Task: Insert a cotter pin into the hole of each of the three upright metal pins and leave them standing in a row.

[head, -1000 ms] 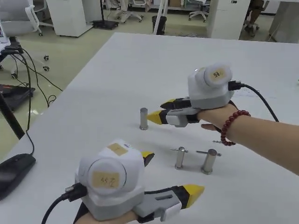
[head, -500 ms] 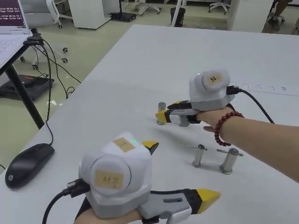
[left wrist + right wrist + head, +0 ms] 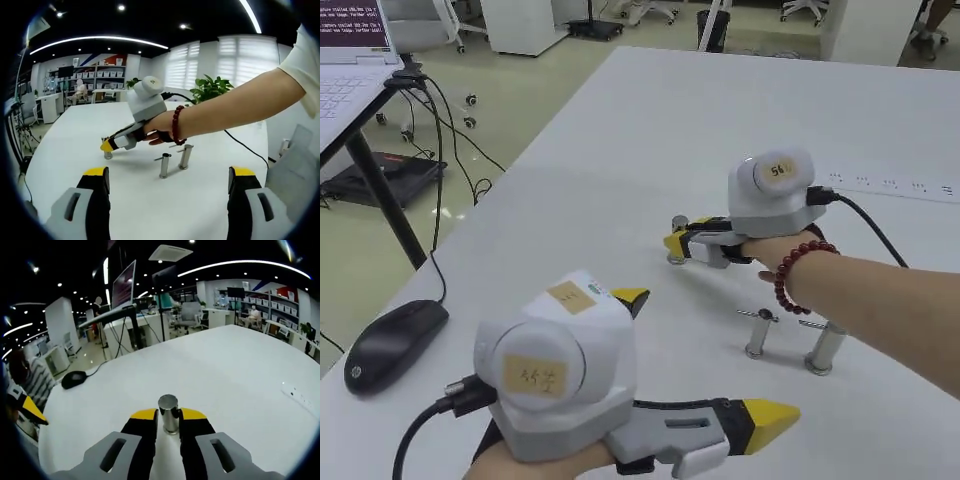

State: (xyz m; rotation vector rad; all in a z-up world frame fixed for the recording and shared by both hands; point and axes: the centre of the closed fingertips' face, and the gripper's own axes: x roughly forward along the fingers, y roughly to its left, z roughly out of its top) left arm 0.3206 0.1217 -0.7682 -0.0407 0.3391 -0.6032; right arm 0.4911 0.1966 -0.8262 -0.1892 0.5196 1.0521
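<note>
One metal pin (image 3: 168, 406) stands clamped in right tongs (image 3: 168, 416); left tongs (image 3: 168, 175) gape.

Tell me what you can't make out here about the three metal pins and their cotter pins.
- Far pin, right gripper view: the right gripper's jaws hide its lower half, so any hole or cotter pin there is unseen.
- Head view: that gripper covers all but its top.
- Middle pin and end pin, head view: too small to tell how far their cotter pins reach through.
</note>
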